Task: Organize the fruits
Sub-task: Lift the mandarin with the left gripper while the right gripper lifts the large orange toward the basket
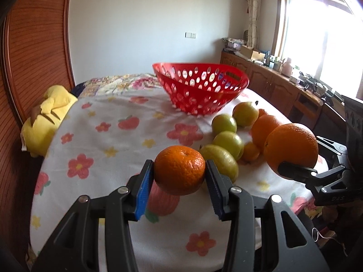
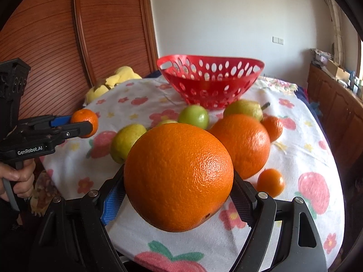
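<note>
My left gripper [image 1: 180, 174] has its jaws clamped on a small mandarin [image 1: 180, 170], lifted above the flowered cloth [image 1: 118, 140]. My right gripper [image 2: 179, 195] has its jaws spread wide around a large orange [image 2: 178, 176], also held clear of the cloth. Ahead, the red basket [image 1: 226, 83] stands beyond the loose pile of green fruits [image 1: 223, 124] and another orange [image 2: 244, 145]. Bare cloth lies open to the left, up to the yellow plush toy [image 1: 48, 115] at the edge.
</note>
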`<action>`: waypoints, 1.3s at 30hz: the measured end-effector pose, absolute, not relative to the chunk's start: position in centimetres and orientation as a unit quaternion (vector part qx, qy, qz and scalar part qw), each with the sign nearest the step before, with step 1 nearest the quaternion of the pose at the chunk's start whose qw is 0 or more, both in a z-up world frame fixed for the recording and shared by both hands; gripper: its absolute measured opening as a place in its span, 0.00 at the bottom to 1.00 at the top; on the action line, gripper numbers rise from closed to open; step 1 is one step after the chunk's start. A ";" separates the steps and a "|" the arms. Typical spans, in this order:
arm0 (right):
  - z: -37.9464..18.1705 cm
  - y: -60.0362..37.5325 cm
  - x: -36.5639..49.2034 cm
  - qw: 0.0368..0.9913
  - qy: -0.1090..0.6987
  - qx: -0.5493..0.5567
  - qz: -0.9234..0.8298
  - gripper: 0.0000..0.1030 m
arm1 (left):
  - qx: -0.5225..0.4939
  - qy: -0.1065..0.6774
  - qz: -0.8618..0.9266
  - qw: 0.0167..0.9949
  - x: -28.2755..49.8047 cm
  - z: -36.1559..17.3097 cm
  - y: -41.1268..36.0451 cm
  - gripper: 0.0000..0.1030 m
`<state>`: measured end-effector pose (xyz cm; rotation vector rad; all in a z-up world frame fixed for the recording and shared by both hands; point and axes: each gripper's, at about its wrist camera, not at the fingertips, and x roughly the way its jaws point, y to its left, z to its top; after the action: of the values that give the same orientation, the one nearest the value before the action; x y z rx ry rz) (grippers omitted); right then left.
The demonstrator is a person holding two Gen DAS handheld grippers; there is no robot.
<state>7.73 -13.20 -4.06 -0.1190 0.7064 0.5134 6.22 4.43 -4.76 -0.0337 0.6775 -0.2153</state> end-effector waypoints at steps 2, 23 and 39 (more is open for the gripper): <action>-3.5 -13.3 7.9 0.906 0.337 -0.059 0.249 0.82 | -0.015 0.325 -0.110 0.939 6.3 -4.1 4.2 0.43; 3.9 -13.7 13.2 0.922 0.285 -0.081 0.251 0.82 | 0.001 0.299 -0.132 0.945 11.3 -0.2 2.1 0.43; 3.1 -11.8 24.1 0.900 0.329 -0.116 0.260 0.82 | 0.013 0.296 -0.135 0.945 17.6 1.2 1.3 0.43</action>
<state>24.07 -11.79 3.12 -0.2409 0.6813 0.5372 17.63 1.28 1.17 0.0262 0.6032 -0.2759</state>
